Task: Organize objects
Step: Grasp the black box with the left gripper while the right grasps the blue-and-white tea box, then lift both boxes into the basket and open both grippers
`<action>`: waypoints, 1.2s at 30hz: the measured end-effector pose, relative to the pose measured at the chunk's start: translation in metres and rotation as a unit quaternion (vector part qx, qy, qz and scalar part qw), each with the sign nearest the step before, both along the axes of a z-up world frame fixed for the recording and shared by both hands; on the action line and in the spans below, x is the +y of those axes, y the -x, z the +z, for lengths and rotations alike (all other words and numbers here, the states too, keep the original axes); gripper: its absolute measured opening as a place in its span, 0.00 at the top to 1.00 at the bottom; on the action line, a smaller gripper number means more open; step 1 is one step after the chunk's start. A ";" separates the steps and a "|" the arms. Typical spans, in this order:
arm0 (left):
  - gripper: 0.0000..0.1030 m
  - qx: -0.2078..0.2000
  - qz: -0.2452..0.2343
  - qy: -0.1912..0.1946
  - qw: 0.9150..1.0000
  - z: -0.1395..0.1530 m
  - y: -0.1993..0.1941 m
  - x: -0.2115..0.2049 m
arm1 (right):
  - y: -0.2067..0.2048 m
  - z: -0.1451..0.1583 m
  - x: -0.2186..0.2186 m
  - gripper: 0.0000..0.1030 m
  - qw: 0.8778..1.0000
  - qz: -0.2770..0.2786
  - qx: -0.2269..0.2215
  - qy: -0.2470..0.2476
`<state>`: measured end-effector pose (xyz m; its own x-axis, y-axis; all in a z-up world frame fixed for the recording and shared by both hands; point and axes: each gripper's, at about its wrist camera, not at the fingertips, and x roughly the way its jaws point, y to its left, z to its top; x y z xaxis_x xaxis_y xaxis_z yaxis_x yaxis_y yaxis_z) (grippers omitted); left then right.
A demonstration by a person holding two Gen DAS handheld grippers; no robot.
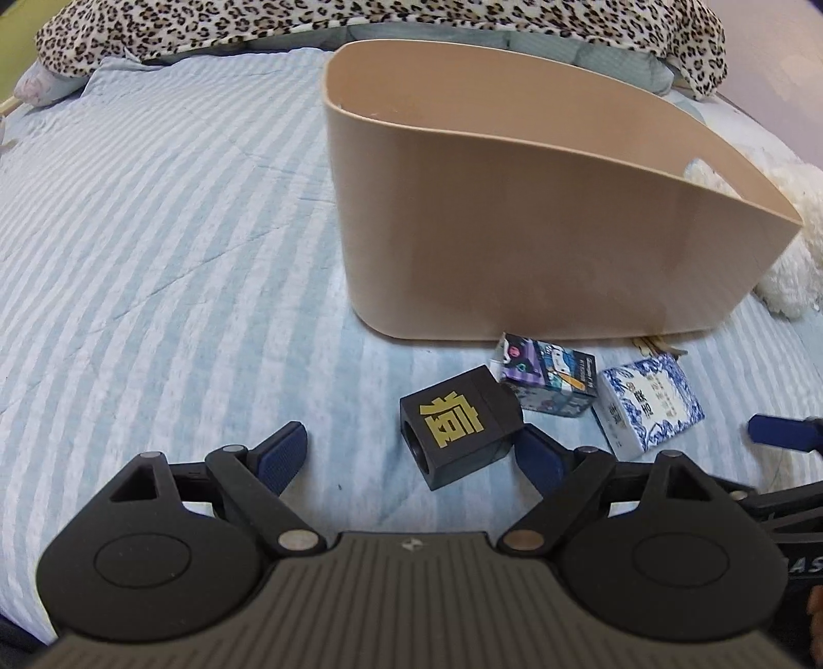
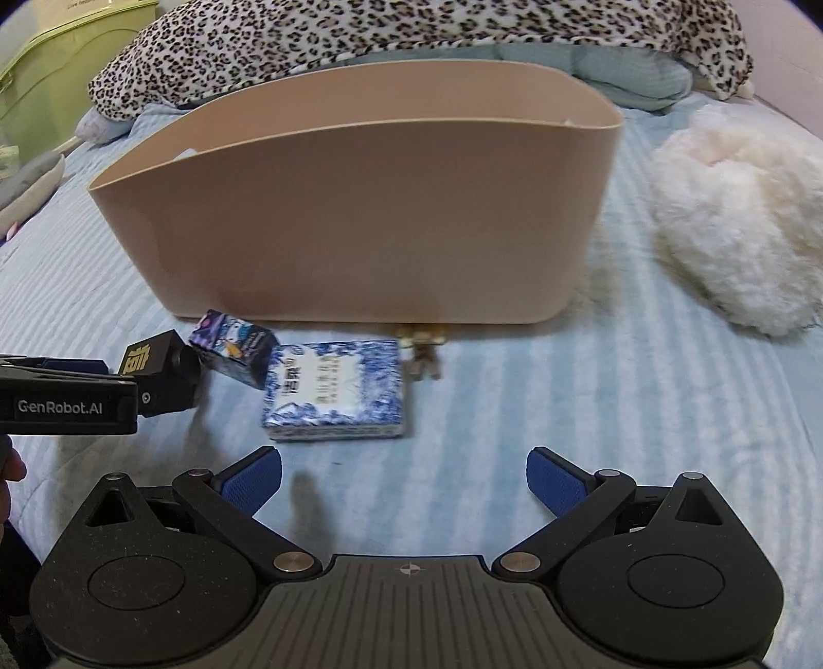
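A tan plastic bin (image 1: 540,242) stands on the striped bed; it also shows in the right wrist view (image 2: 360,216). In front of it lie a black box with a gold character (image 1: 460,424), a small purple carton (image 1: 548,375) and a blue-and-white patterned box (image 1: 648,406). My left gripper (image 1: 414,455) is open, and the black box sits just ahead between its fingers, nearer the right one. My right gripper (image 2: 404,481) is open and empty, just short of the blue-and-white box (image 2: 334,393). The purple carton (image 2: 234,347) and black box (image 2: 164,373) lie to its left.
A white fluffy toy (image 2: 735,226) lies right of the bin. A leopard-print blanket (image 2: 411,31) covers the bed's far end. A small tan object (image 2: 424,355) pokes out under the bin's front. A green container (image 2: 67,62) stands at far left.
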<state>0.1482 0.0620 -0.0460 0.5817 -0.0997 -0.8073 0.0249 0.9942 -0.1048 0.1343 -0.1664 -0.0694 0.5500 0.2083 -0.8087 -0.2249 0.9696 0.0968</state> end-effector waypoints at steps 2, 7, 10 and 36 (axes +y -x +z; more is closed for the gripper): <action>0.14 -0.003 -0.004 0.003 1.000 -0.001 -0.003 0.001 | -0.004 -0.003 0.005 0.00 1.000 0.002 0.004 -0.008; 0.16 -0.023 -0.036 -0.024 0.999 -0.006 -0.009 -0.007 | -0.011 -0.005 0.016 0.00 1.000 -0.004 -0.004 -0.010; 0.36 -0.042 -0.041 -0.020 0.998 -0.007 -0.011 -0.007 | -0.016 -0.007 0.020 0.03 1.000 -0.003 -0.002 -0.014; 0.68 -0.111 -0.063 -0.037 0.991 0.065 0.034 -0.027 | 0.027 0.043 -0.021 0.42 0.996 -0.009 -0.073 -0.053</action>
<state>0.1145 0.0349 0.0189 0.7319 -0.1276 -0.6694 0.1632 0.9865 -0.0096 0.1069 -0.1877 -0.0269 0.6649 0.2771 -0.6936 -0.2275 0.9597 0.1653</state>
